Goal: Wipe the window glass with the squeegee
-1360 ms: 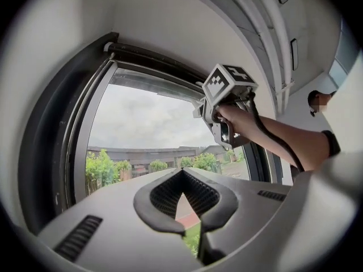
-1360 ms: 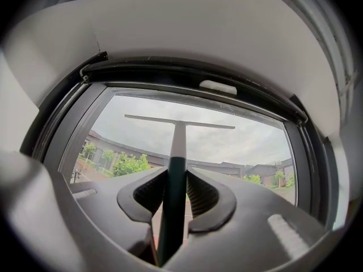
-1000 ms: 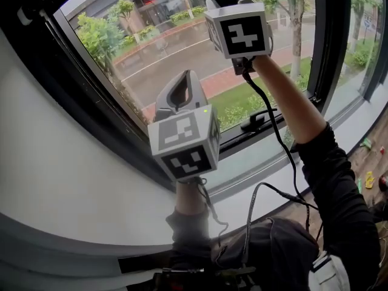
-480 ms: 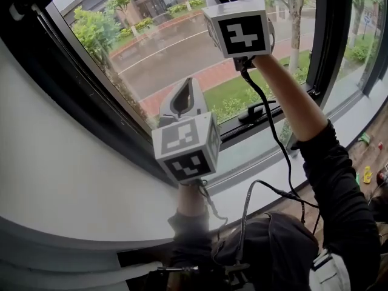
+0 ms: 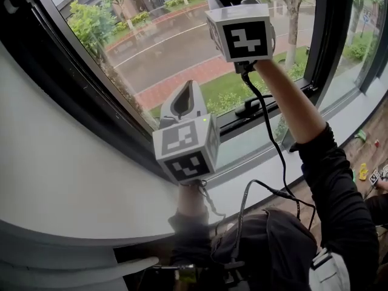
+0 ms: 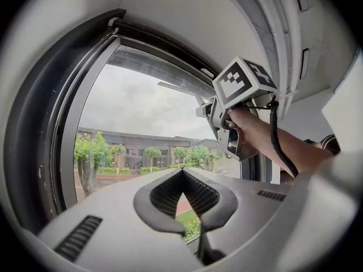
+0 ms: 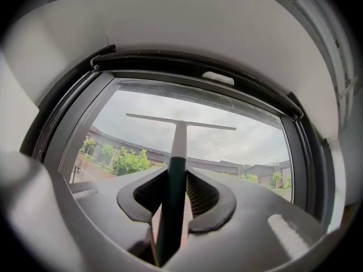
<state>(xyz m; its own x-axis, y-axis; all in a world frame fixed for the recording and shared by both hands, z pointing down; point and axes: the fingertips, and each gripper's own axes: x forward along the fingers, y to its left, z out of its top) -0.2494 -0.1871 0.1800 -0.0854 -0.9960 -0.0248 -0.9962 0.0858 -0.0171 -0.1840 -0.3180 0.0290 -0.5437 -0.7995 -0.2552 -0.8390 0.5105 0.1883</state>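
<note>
Grey sky fills the window glass point(image 7: 142, 129), where only my right gripper view shows the squeegee point(image 7: 180, 123), handle clamped in my right gripper point(image 7: 177, 177), blade at twelve o'clock, while my left gripper point(image 6: 182, 177), at seven o'clock from it, is closed on nothing.
</note>
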